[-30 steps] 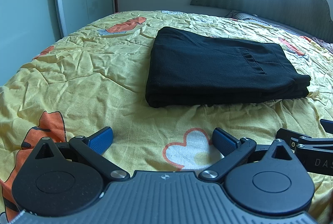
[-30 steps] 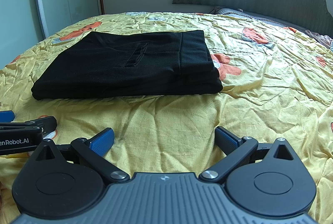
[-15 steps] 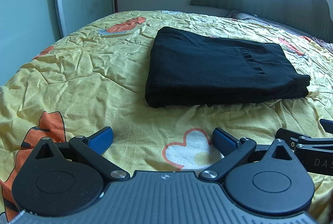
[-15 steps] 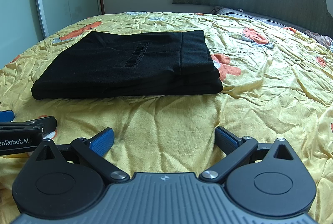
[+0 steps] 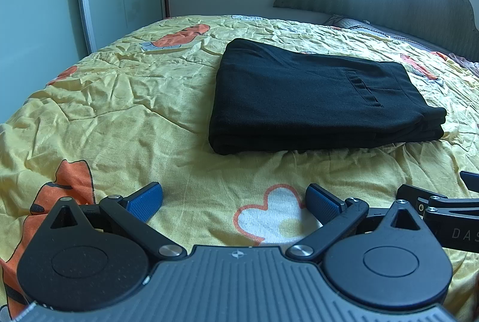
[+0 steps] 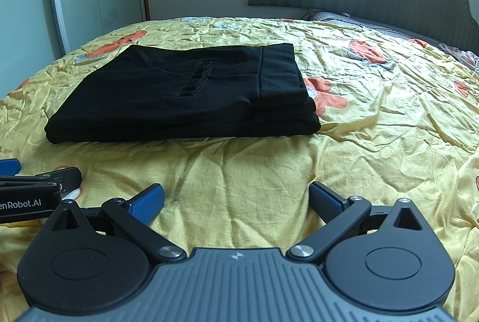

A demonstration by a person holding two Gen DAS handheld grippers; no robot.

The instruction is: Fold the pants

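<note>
Two claws rest low over the bed (image 5: pixel 125 112), side by side, each with its blue pads spread apart and nothing between them. The left claw (image 5: pixel 235 199) has the black pants (image 5: pixel 299 100) ahead and to its right; the right claw (image 6: pixel 236 197) has them (image 6: pixel 185 94) ahead and to its left. The pants lie folded in a flat stack, long axis running across both views, well clear of either claw. Neither looks clearly nearer. The folding appears finished.

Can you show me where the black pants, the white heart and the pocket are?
black pants (image 5: pixel 299 100), left wrist view, top of the folded stack.
white heart (image 5: pixel 269 217), left wrist view, middle of the print.
pocket (image 6: pixel 197 79), right wrist view, the slit opening.
</note>
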